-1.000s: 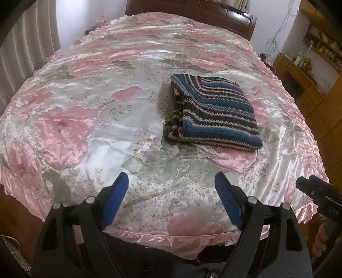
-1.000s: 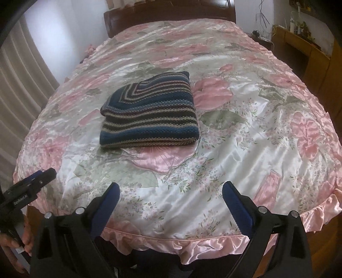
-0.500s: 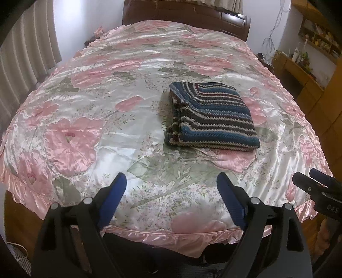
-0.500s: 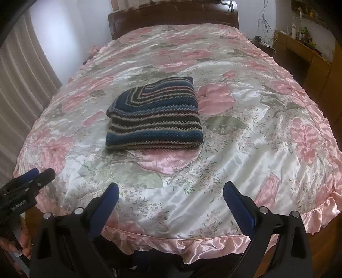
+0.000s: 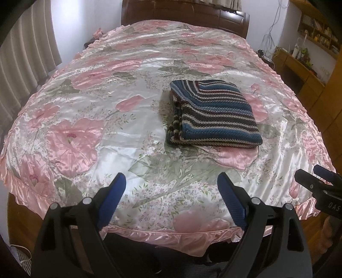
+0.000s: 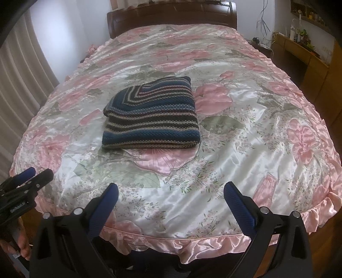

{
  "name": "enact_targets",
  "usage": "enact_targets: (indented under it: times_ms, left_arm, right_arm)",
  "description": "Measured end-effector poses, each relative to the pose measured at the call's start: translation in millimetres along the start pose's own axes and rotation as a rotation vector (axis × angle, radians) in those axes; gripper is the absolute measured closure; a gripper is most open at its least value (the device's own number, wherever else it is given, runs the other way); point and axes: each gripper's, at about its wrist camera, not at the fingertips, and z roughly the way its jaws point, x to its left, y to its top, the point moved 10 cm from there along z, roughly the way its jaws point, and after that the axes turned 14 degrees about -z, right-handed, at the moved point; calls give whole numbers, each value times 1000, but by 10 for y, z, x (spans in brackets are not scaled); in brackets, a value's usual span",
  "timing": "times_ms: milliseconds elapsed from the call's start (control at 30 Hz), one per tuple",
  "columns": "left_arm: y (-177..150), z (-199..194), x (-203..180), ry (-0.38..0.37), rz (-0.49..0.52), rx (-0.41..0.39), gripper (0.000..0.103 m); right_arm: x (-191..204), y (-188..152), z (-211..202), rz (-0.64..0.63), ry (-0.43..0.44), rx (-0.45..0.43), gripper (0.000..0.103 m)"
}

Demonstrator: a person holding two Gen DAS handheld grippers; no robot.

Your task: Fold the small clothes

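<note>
A blue, grey and cream striped knit garment (image 5: 213,115) (image 6: 149,119) lies folded into a neat rectangle near the middle of the bed. My left gripper (image 5: 171,181) hangs open over the bed's foot edge, well short of the garment, with nothing between its blue pads. My right gripper (image 6: 171,190) is also open and empty, at the same edge. Each gripper shows at the side of the other's view: the right one (image 5: 316,186), and the left one (image 6: 25,181) held by a hand.
A shiny pink floral bedspread (image 5: 106,119) (image 6: 256,136) with a ruffled hem covers the bed. A dark wooden headboard (image 6: 171,15) stands at the far end. Curtains (image 5: 23,64) hang on the left; wooden furniture with small items (image 5: 303,64) lines the right wall.
Both grippers have drawn back and risen slightly from the bed, so the folded garment looks a little farther off. Both stay open. The garment has not moved.
</note>
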Motion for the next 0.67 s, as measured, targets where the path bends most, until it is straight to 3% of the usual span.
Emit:
enact_targets:
  times_ms: [667]
  left_arm:
    - [-17,57,45,11,8,6,16]
  right_arm:
    - [6,15,20,-25,-25,12,4]
